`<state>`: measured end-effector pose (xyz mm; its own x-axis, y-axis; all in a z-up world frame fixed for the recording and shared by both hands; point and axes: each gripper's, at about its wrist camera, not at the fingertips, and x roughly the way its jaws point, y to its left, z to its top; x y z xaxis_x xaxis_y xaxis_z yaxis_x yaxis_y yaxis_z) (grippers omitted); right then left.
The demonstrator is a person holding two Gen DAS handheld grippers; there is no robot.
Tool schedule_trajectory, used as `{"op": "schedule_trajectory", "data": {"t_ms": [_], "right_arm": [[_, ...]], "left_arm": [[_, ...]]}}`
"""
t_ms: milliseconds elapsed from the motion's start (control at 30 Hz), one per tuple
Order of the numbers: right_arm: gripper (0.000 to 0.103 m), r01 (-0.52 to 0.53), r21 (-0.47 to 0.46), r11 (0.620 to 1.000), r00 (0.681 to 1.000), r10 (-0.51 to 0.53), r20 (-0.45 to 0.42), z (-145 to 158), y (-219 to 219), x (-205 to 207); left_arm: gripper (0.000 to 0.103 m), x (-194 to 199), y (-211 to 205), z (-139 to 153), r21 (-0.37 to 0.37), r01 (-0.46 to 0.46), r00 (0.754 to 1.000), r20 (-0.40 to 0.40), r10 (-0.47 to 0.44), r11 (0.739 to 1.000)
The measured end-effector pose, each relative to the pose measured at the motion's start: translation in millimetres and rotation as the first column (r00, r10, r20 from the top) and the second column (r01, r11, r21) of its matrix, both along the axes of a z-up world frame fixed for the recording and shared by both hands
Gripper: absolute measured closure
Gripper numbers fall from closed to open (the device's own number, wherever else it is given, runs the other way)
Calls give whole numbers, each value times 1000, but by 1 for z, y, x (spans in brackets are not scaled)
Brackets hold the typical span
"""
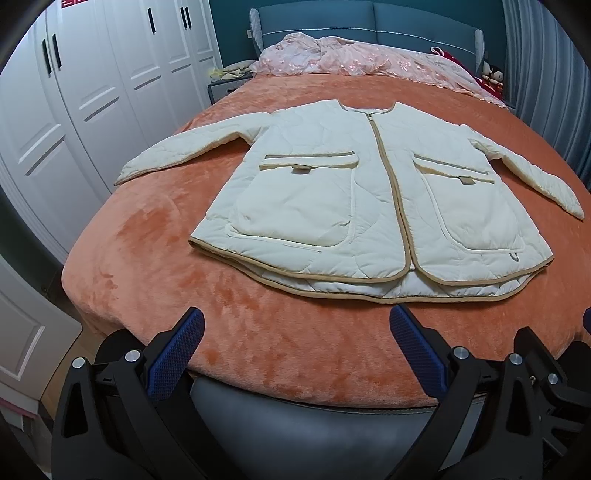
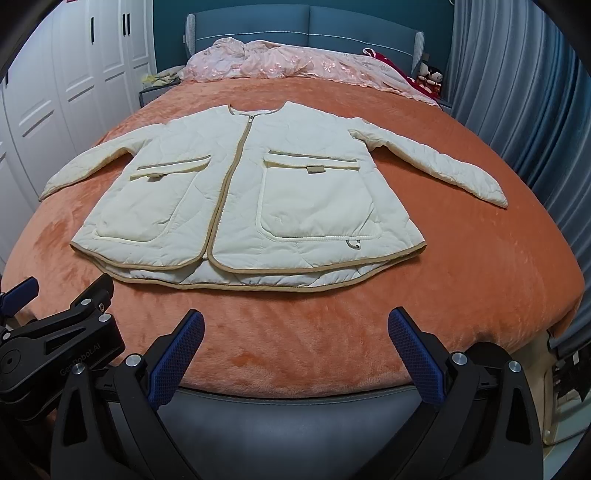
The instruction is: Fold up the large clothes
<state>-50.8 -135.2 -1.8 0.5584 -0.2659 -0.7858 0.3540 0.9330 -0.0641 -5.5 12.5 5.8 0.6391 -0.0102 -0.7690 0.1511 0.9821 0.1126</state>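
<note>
A cream quilted jacket [image 1: 369,199] with tan trim lies flat and face up on the orange bed cover [image 1: 166,266], zipped, both sleeves spread out to the sides, hem toward me. It also shows in the right wrist view [image 2: 251,192]. My left gripper [image 1: 297,321] is open and empty, hovering at the foot of the bed, short of the hem. My right gripper [image 2: 295,321] is open and empty at the same distance from the hem. The left gripper's body [image 2: 59,332] shows at the lower left of the right wrist view.
A pink bedspread [image 1: 362,61] is bunched at the blue headboard [image 1: 369,22]. White wardrobe doors [image 1: 85,92] stand on the left, grey curtains [image 2: 517,92] on the right. The padded grey bed foot [image 2: 295,417] is just below the grippers.
</note>
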Motion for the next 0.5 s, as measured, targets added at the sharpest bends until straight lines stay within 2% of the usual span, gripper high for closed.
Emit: {"op": "schedule_trajectory", "data": {"t_ms": [500], "right_arm": [[5,1,-2,1000,1000,-1,2,0,0,0]], "left_arm": [[5,0,1,1,1,0,1000,0,0,1000]]}}
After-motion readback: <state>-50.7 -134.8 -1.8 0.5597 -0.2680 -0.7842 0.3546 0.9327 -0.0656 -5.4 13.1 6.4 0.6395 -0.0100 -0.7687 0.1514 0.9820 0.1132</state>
